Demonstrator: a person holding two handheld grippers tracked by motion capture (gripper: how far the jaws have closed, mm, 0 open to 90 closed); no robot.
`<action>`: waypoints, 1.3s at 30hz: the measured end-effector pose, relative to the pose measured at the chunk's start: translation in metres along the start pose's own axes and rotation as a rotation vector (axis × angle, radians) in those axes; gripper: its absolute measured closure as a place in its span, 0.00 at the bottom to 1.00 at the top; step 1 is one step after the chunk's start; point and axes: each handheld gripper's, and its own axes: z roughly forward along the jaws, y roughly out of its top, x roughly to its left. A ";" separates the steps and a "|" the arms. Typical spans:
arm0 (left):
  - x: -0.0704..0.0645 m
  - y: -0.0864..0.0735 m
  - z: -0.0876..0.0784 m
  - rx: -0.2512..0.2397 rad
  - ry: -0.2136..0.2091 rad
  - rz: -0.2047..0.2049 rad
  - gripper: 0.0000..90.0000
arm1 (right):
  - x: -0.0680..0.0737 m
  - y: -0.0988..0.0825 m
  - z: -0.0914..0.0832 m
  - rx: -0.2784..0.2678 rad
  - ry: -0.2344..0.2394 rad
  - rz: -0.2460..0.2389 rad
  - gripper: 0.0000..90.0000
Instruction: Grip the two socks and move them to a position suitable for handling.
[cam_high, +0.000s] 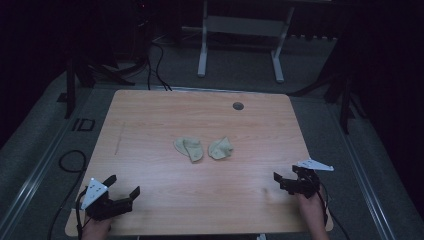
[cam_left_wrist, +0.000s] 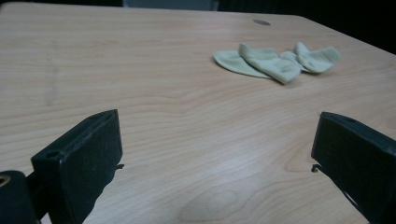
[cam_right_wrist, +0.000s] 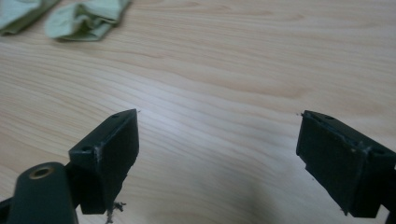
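Both grippers are sitting at the near edge of the table (cam_high: 150, 107), nothing in hand. Left gripper (cam_high: 121, 189) is hovering at the near-left corner with jaws spread wide; in the left gripper view (cam_left_wrist: 215, 154) the gap between them is framing bare wood, with the socks off to the far right. Right gripper (cam_high: 285, 181) is hovering at the near-right edge, jaws also spread and empty; in the right gripper view (cam_right_wrist: 217, 140) they are pointing at bare tabletop. Two pale green socks are lying mid-table, well apart from both grippers: the left sock (cam_high: 189, 148) is folded over itself, the right sock (cam_high: 220, 148) is crumpled just beside it, and from the left gripper view (cam_left_wrist: 261, 63) they are looking close enough to be touching or nearly so, can't tell for sure. Judging by this, the approach step is in hand, pickup not yet begun. Next move is calling for each gripper reaching forward and inward to its nearer sock, coming down low to the wood, and closing on a raised fold or cuff edge rather than flat fabric, since thin cloth lying flat is likely slipping out of the jaws. A cable grommet (cam_high: 238, 105) is sitting far back, out of the way.
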 end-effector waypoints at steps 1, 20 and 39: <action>0.001 0.000 0.000 -0.005 0.002 -0.007 0.02 | 0.003 0.003 0.002 0.004 0.009 -0.008 0.15; -0.008 0.004 0.005 0.059 -0.069 0.009 0.02 | 0.052 0.063 0.042 0.029 0.094 -0.116 0.15; -0.008 0.002 0.006 0.070 -0.106 0.037 0.02 | 0.104 0.115 0.118 0.075 0.164 -0.175 0.27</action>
